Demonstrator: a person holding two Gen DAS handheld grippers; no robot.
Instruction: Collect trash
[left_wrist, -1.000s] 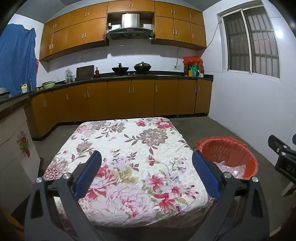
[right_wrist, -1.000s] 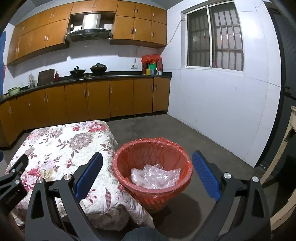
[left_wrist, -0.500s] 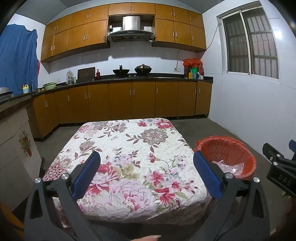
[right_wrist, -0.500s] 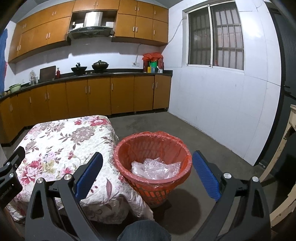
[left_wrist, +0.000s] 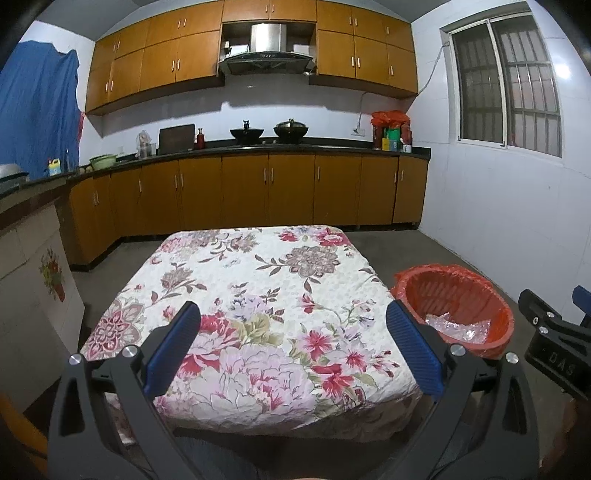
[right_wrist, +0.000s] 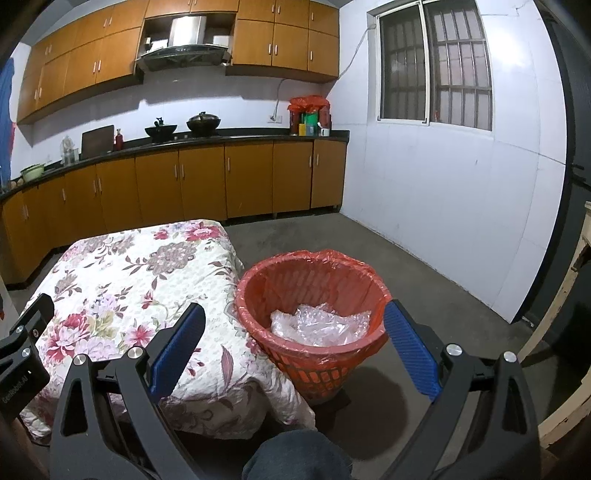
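**Both grippers empty by the bin**

I hold the left gripper (left_wrist: 293, 352) above the near edge of the table (left_wrist: 258, 280), its fingers spread wide with nothing between them. My right gripper (right_wrist: 295, 349) hangs in front of the red bin (right_wrist: 314, 354), fingers likewise wide apart and empty. The bin stands on the floor just beside the table's right corner. Crumpled clear plastic (right_wrist: 317, 326) lies inside the bin.
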